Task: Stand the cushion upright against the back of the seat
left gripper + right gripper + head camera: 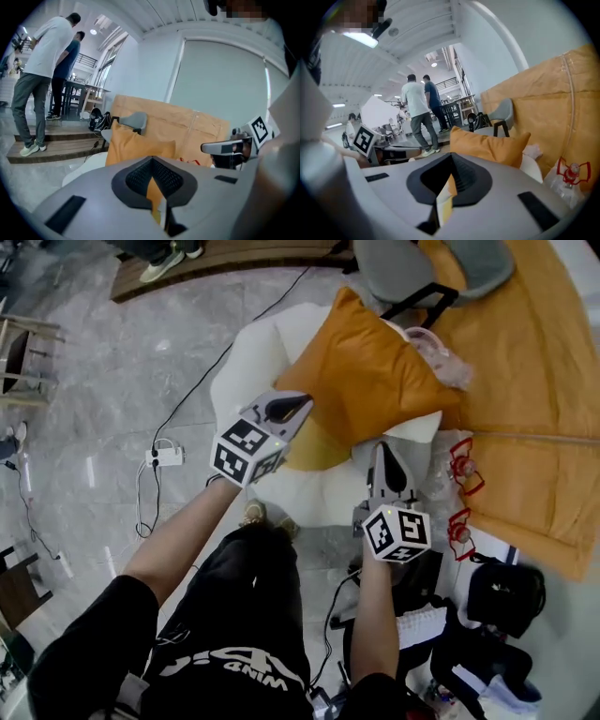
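The cushion [375, 371] is seen propped on the white chair [246, 352], leaned up against its back, with a yellow pad [314, 448] showing below it. The left claw [298, 407] and right claw [382, 454] are both pressed together with nothing pinched, close by the cushion's lower edge. The standing is judged done or nearly so. Only a check that it stays is left.

Open floor [103, 381] left of the white seat [246, 362], power strip [169, 457] lying there (cable trailing), cushion [375, 371] across the seat, grey chair [398, 273] behind, red-capped bottles [464, 465] crowding the right.
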Available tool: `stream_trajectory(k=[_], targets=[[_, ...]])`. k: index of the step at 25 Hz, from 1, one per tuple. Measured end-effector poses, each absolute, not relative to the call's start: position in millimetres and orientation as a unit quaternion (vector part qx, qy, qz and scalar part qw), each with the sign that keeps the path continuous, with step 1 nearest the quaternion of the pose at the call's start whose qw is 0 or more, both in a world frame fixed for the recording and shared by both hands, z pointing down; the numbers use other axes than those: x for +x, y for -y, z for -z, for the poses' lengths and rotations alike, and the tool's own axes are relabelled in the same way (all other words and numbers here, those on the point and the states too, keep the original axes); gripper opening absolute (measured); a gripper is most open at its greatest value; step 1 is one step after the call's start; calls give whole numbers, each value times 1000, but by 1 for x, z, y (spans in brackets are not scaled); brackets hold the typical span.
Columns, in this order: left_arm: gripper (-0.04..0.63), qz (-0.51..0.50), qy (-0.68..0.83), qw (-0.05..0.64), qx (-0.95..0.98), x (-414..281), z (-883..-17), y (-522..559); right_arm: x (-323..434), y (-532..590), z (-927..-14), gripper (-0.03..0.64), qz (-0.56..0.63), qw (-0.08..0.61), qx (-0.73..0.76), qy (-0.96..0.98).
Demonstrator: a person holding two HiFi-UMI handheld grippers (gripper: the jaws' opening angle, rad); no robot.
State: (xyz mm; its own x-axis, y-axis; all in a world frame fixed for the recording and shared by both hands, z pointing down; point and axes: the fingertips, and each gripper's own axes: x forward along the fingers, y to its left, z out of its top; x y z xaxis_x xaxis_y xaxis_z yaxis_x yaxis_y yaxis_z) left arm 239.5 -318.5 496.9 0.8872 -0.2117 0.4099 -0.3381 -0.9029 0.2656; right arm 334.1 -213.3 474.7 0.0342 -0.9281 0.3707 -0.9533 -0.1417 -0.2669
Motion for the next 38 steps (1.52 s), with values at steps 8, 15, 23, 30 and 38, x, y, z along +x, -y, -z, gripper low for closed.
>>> stream_trajectory(k=[8,15,23,30,38], targets=[[8,-169,119,143,968,167,-357,212,227,127,-351,22,-209,25,674,709],[8,-121,121,108,979,108,-255,151,172,73,-266,21,-156,-5,695,702],[8,-56,130,89,986,104,-206,116,157,67,-227,21,-122,-57,692,709],[8,-52,144,85,984,98,-203,116,150,79,-220,21,-112,-51,680,723],[8,-48,164,88,981,82,-200,124,142,83,-223,21,-117,-47,673,729]])
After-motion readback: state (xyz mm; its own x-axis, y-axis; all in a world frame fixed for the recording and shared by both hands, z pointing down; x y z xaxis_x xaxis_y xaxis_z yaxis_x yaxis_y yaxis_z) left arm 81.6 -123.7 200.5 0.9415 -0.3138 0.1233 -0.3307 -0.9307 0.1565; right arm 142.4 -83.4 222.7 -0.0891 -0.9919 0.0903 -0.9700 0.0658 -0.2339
